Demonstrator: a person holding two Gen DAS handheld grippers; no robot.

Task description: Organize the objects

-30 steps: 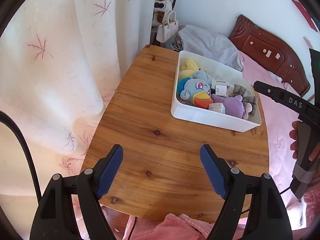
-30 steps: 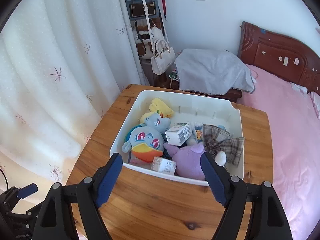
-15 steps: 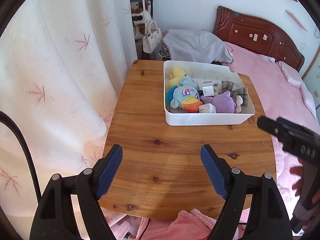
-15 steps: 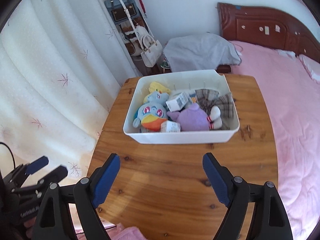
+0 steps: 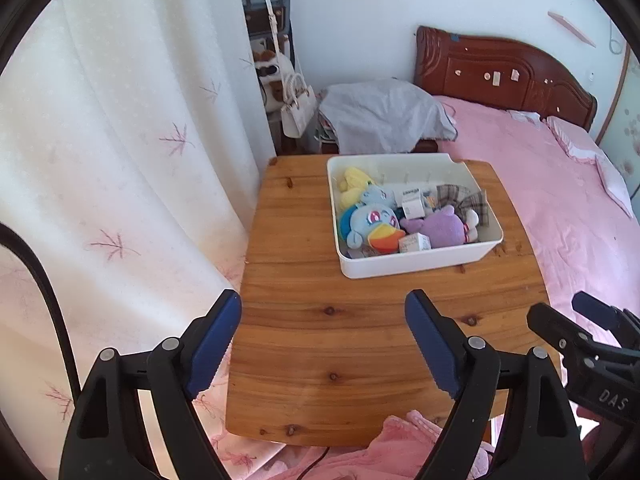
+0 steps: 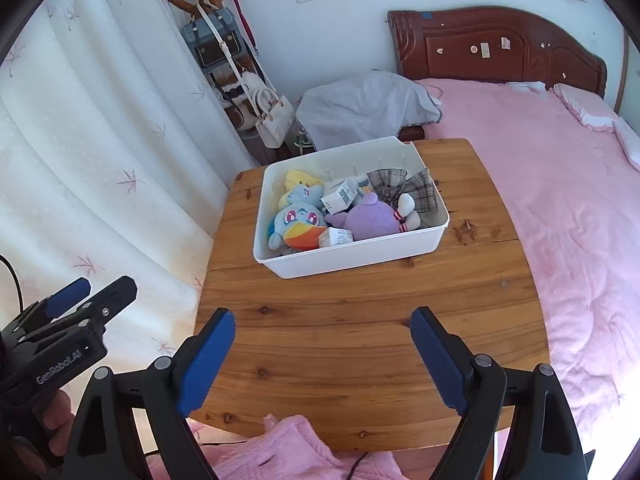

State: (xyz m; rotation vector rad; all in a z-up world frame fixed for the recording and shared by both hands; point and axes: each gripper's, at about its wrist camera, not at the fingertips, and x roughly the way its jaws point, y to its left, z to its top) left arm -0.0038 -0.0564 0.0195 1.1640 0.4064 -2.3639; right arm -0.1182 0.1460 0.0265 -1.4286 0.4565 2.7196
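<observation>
A white bin (image 6: 352, 258) sits on the far half of the wooden table (image 6: 360, 340), packed with a blue plush (image 6: 296, 224), a purple plush (image 6: 370, 218), a yellow plush (image 6: 298, 178), plaid cloth (image 6: 404, 188) and small boxes (image 6: 340, 196). The left gripper (image 5: 322, 340) and right gripper (image 6: 322, 354) hover over the bare near half, their jaws spread, having just been widening, with nothing between them.

Both wrist views look steeply down, sharing the wooden table (image 5: 320, 344) and white bin (image 6: 352, 258).
</observation>
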